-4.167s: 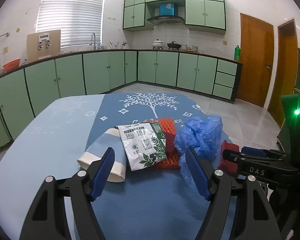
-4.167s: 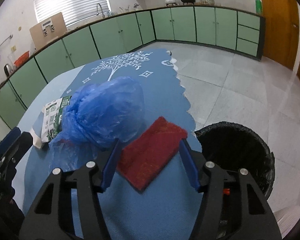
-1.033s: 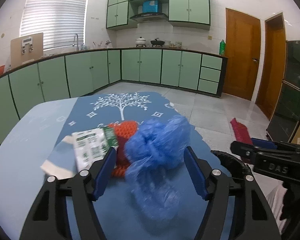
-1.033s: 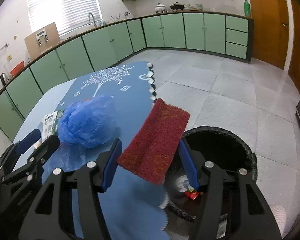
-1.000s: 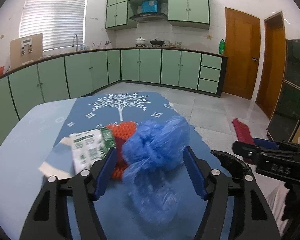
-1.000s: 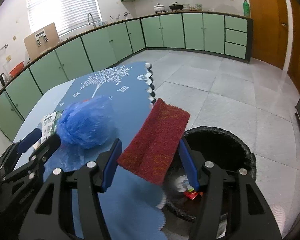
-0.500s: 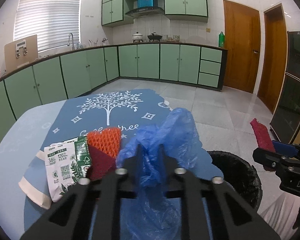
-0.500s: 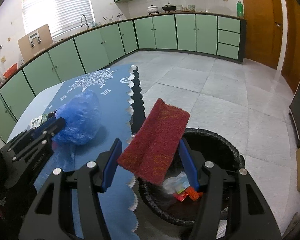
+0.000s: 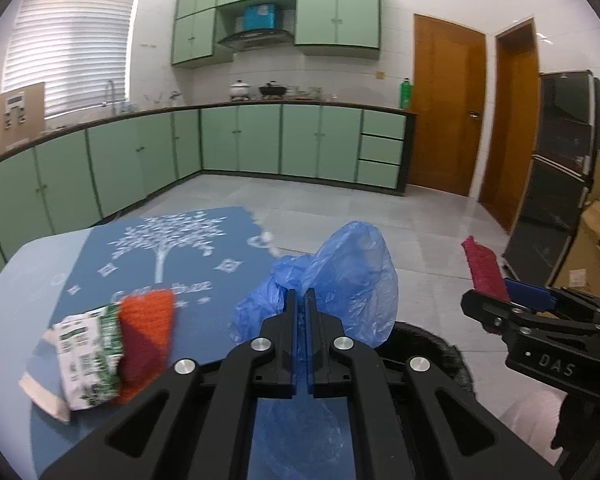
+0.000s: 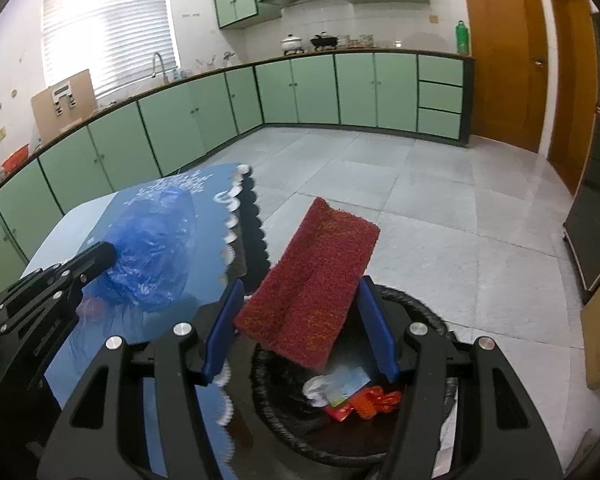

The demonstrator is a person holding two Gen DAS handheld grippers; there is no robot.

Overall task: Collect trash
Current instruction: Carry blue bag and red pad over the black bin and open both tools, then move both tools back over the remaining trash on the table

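Left tongs [image 9: 300, 300]: matte black plastic linkage arms, silver round screw heads at pivots, narrow black fingers. Right tongs [image 10: 300, 320]: same black frame, four silver screws, blue pads [image 10: 222, 330] lining inner finger faces. Seen from left camera, right tongs' black side plate carries white "DAS" lettering, small silver screws beside it.
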